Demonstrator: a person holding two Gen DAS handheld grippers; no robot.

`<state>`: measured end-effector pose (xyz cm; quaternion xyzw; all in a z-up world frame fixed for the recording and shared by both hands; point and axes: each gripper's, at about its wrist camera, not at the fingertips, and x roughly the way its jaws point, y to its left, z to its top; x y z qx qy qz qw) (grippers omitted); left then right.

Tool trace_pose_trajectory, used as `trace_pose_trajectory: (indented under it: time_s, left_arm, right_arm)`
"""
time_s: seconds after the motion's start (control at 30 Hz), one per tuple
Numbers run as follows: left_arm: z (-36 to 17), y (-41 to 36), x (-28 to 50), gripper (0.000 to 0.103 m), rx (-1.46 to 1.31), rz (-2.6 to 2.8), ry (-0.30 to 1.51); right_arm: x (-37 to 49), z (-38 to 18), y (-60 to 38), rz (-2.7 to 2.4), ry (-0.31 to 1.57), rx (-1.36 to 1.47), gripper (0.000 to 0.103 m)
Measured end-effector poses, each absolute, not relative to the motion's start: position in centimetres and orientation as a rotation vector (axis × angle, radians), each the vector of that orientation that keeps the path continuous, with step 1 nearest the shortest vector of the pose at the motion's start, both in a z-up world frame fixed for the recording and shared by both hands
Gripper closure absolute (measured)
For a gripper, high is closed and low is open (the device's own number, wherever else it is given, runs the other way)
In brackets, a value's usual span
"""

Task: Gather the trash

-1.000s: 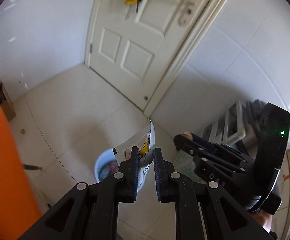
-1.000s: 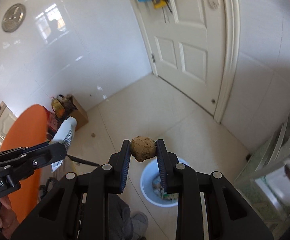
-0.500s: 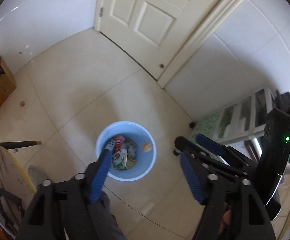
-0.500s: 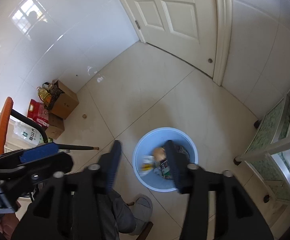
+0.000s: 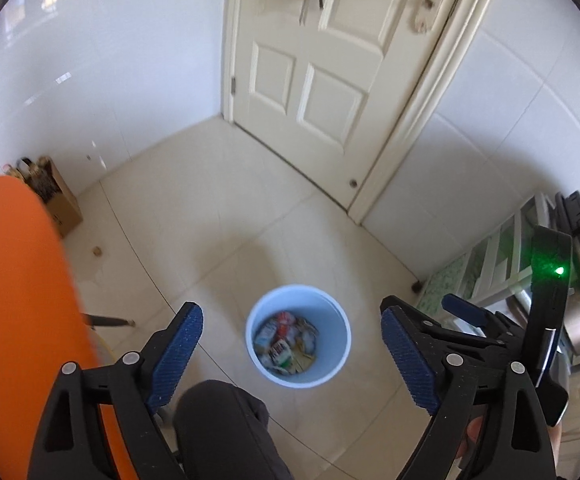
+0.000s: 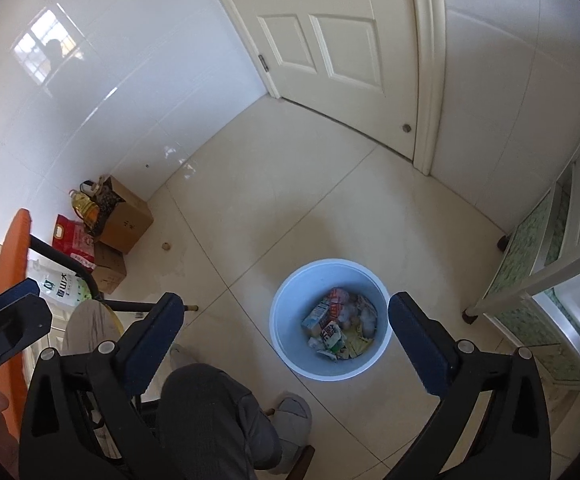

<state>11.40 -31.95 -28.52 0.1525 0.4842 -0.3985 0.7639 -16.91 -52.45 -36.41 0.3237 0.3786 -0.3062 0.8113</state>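
A light blue bin (image 5: 299,296) (image 6: 290,300) stands on the tiled floor, holding mixed trash (image 5: 284,340) (image 6: 339,328): cartons, wrappers and crumpled paper. My left gripper (image 5: 290,340) hangs high above it with jaws still opening and nothing between them. My right gripper (image 6: 286,328) also hovers above the bin, its jaws opening wide and empty. In the left wrist view the right gripper (image 5: 449,312) shows at the right. The left gripper's body (image 6: 6,320) appears at the left edge of the right wrist view.
A person's dark trouser knee (image 5: 222,420) (image 6: 206,408) and grey slipper (image 6: 293,416) are below me. An orange chair back (image 5: 14,300) stands left. Cardboard boxes (image 6: 124,220) and bags sit by the wall. A white door (image 5: 321,80) is ahead, a white-framed shelf (image 6: 561,264) at the right.
Both grippers opened. The left let go of a white wrapper, the right of a brown crumpled ball; both pieces fell out of the jaws toward the bin.
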Motion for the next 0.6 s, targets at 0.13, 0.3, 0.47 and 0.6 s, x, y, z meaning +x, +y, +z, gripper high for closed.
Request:
trace_pose_trajectory:
  time_s: [0.13,0.3,0.47,0.6]
  left_arm:
    - [-24.3,-27.0,9.3,0.013,0.281,-0.844,0.936]
    - [-19.1,-19.6,6.7,0.006,0.228,-0.762,0.767]
    - [-15.0,-11.9,2.5,0.001,0.182,-0.641,0.606]
    - [-12.6,-4.9,-1.3,0.001,0.136,-0.527,0.525]
  right_arm:
    - [-16.5,-32.1,-50.1,-0.642,0.739,0.634,0.000]
    - [-15.0,-26.2,-45.4,-0.591,0.653,0.543,0.000]
    - [-12.7,-20.9,-39.5,-0.503,0.575,0.456,0.000]
    - [-10.9,-17.2,-33.7,-0.419,0.514,0.387,0.000]
